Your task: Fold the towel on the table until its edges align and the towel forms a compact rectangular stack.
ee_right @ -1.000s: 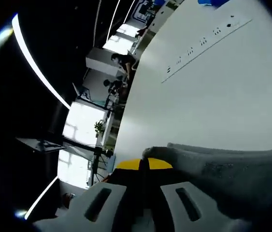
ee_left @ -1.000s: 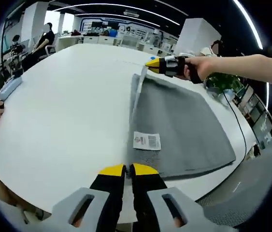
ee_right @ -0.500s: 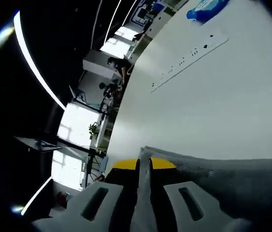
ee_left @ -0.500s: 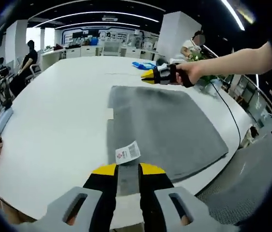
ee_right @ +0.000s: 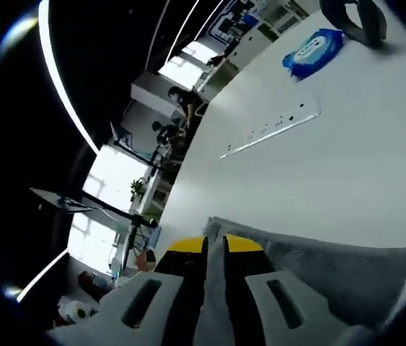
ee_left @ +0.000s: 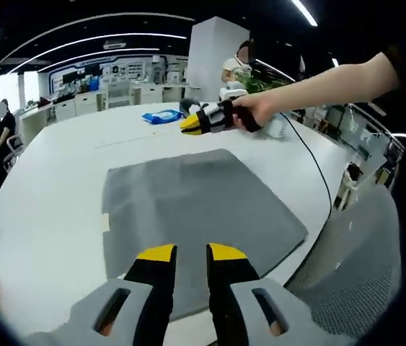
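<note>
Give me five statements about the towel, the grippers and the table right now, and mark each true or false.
1. The grey towel lies spread flat on the white table. True.
2. The left gripper grips the towel. False: its jaws stand apart above the towel's near edge.
3. A blue packet lies on the table beyond the towel. True.
4. The right gripper holds up a raised towel corner. False: it hangs free past the towel's far edge.
5. The towel is red. False: it is grey.

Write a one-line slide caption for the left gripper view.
Grey towel lies flat on the white table; left gripper open above its near edge, right gripper hovering beyond the far edge.
</note>
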`<state>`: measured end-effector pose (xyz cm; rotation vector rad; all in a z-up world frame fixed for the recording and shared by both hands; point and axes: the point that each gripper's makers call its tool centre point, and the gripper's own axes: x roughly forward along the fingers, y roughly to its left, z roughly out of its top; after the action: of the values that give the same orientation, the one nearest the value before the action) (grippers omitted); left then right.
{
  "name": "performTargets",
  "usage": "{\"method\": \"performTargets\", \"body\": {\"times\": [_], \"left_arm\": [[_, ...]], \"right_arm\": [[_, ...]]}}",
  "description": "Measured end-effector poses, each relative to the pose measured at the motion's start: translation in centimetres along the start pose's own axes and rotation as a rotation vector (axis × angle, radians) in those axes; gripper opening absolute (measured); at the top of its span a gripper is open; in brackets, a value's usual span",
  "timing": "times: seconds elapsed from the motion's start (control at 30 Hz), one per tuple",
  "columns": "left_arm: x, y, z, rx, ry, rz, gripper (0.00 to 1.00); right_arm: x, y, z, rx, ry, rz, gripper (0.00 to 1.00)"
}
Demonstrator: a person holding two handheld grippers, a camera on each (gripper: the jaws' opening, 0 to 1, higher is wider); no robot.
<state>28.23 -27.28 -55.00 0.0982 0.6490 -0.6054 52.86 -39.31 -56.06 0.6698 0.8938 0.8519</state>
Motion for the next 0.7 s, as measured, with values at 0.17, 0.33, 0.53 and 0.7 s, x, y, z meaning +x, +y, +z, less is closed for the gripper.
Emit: {"method": "performTargets", "body": {"times": [0.17, 0.33, 0.53, 0.7], "left_arm": [[0.7, -1.8, 1.3, 0.081, -0.001, -0.056, 0.17], [2.5, -5.6, 2.5, 0.181, 0.015, -0.183, 0.17], [6.1, -10.0, 1.9, 0.338, 0.081, -0.264, 0.17], [8.4, -11.5, 0.2, 0.338, 0.154, -0.308, 0.16]], "right_arm": [[-2.0, 0.6, -2.4, -0.098, 0.057, -0.027, 0.07], [-3.8, -0.2, -6.6, -0.283, 0.218, -0.083, 0.06], [-5.4, -1.4, -13.6, -0.521, 0.518, -0.098, 0.04], [-6.5, -3.1, -16.1, -0.747, 0.698, -0.163, 0.01]]}}
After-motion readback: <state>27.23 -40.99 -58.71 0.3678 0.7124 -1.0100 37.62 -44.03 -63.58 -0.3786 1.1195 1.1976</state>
